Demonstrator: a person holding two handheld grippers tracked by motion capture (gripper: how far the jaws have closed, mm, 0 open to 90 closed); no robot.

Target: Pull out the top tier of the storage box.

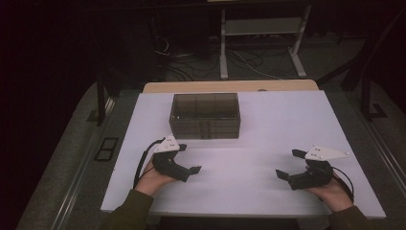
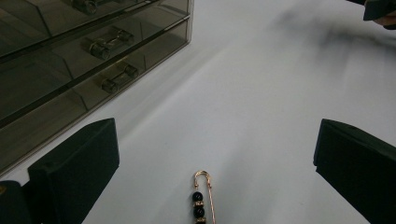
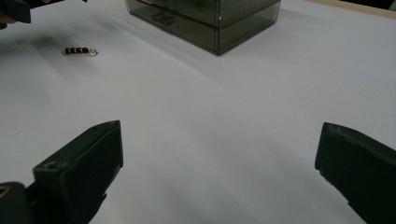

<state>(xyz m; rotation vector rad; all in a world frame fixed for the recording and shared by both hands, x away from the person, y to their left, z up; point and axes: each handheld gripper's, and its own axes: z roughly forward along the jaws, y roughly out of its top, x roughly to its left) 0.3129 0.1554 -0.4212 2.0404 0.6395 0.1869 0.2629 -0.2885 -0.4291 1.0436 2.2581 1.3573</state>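
Observation:
A gold safety-pin brooch strung with dark beads (image 2: 201,200) lies flat on the white table (image 1: 268,124), low between the jaws of my left gripper (image 2: 217,140). That gripper (image 1: 190,158) is open and holds nothing. The right gripper view has the brooch (image 3: 79,51) far off at the upper left. My right gripper (image 1: 288,163) hovers over bare table at the front right, jaws wide apart (image 3: 219,135) and empty. A smoked clear drawer box (image 1: 205,115) stands at the middle back, its drawers shut, with small handles (image 2: 114,36) facing me.
The table ends in a wooden strip (image 1: 230,86) at the far side. Behind it, a white metal frame (image 1: 261,28) and loose cables (image 1: 191,62) are on the floor. Dark floor drops away on both sides.

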